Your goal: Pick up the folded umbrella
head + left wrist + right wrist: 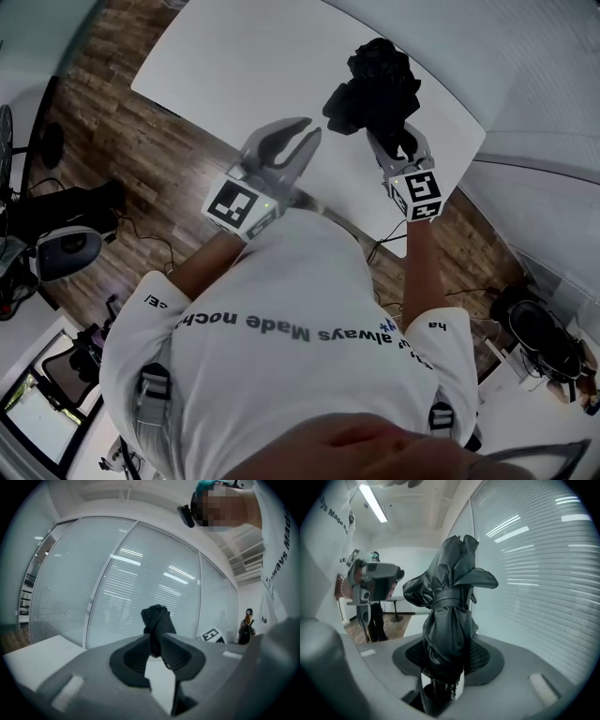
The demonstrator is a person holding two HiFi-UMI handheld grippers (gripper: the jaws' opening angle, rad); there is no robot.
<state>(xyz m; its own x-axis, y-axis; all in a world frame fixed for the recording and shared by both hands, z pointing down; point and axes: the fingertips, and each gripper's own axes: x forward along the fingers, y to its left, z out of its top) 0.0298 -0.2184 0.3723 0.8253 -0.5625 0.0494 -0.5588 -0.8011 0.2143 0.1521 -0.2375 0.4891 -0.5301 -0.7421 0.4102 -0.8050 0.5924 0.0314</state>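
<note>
The folded umbrella point(375, 80) is a black, crumpled bundle with a strap round its middle. My right gripper point(398, 141) is shut on its lower end and holds it upright above the white table point(244, 66). In the right gripper view the umbrella point(450, 602) rises from between the pads of the right gripper point(445, 667) and its handle shows below them. My left gripper point(312, 127) hovers to the left of it, apart from it, jaws narrowly parted and empty. In the left gripper view the umbrella point(156, 618) shows beyond the left gripper point(156, 641).
The table's near edge lies below both grippers, with wooden floor point(141, 141) beside it. A glass wall with blinds point(140, 583) stands behind the table. Office chairs point(61, 248) stand on the floor at left and right. A person point(246, 625) stands far off.
</note>
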